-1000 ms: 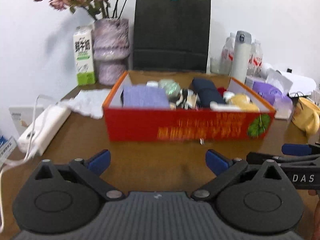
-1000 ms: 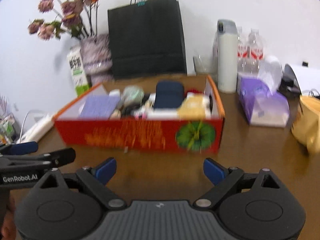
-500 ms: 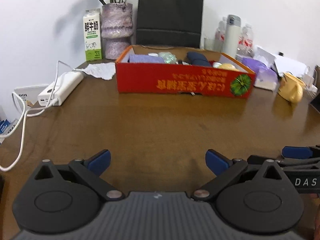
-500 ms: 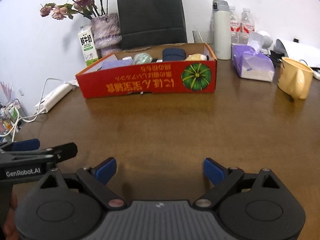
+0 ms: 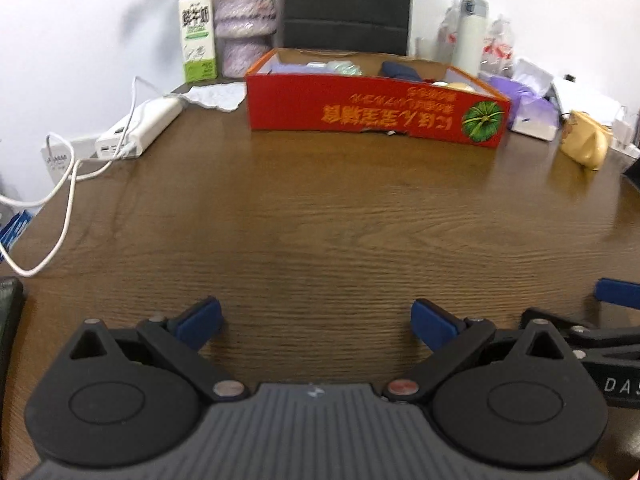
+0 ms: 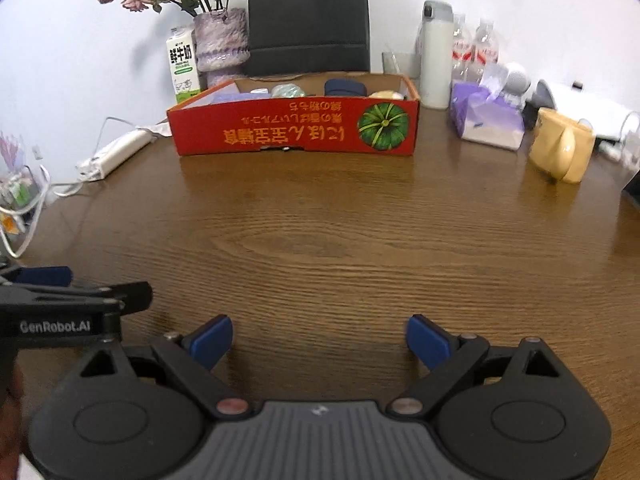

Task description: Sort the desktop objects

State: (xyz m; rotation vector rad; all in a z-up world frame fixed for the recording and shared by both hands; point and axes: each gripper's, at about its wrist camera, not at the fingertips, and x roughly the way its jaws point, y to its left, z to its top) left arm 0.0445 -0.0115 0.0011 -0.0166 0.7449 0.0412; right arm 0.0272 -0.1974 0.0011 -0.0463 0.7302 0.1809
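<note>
A red cardboard box point(image 5: 372, 110) point(image 6: 296, 128) with a green pumpkin print stands at the far side of the brown wooden table point(image 5: 320, 220). Inside it lie a lilac cloth, a dark blue case point(image 6: 345, 87), a pale green item and a yellow item. My left gripper point(image 5: 316, 320) is open, low over the near table edge, with nothing between its blue pads. My right gripper point(image 6: 319, 336) is open too, empty, beside the left one, whose side shows at the right wrist view's left edge.
A milk carton point(image 6: 183, 65), a vase of dried flowers point(image 6: 221, 42) and a black paper bag point(image 6: 308, 18) line the back wall. A white thermos point(image 6: 436, 54), purple tissue pack point(image 6: 486, 122) and yellow mug point(image 6: 562, 150) stand right; a white power strip point(image 5: 140, 128) with cables lies left.
Both grippers have drawn back from the red box toward the near table edge; the box now looks farther away. Both stayed open and empty.
</note>
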